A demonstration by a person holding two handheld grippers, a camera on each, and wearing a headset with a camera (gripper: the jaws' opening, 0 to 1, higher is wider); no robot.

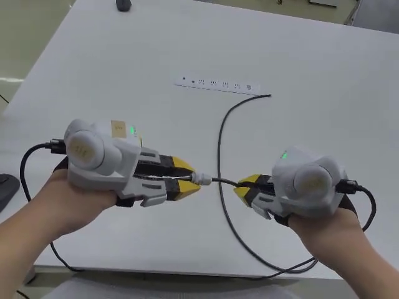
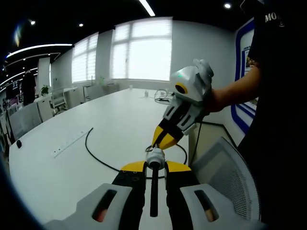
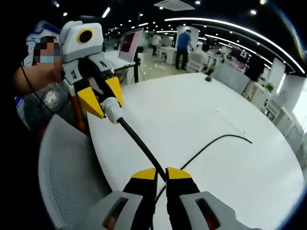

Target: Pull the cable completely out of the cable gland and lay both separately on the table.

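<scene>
1. While working above the white table [image 1: 312, 56], holds both parts lifted clear of it, presumably to avoid drag during the pull; has plenty of bare surface underneath for laying them apart afterwards.
2. Backs onto a grey mesh chair [image 3: 62, 182] at the near table edge; probably cramps a backward draw of the elbows, not a sideways pull.
3. Stretches a short span of black cable [image 1: 219, 137] between the two grippers, with the rest looping across the table and the far end near the power strip [image 1: 217, 85]; risks, by my reckoning, a snag on that slack or a tangle with the grippers' own cords [image 1: 24, 168].
4. Anchors the cable gland [image 1: 201, 179] in the left gripper [image 1: 190, 180], jaws pressed together on it, pointing head-on at the other gripper.
5. Nips the cable near the cable gland with the right gripper [image 1: 244, 185], jaws pressed together on it, close in for a straight pull along the cable's line.
6. Finds the power strip flat and well beyond the work, out of the way.
7. Carries the white cable gland off the table at the left jaw tips, cable not yet out of it.
8. Passes over a small dark object [image 1: 123, 5] at the far table edge, too small to identify.
</scene>
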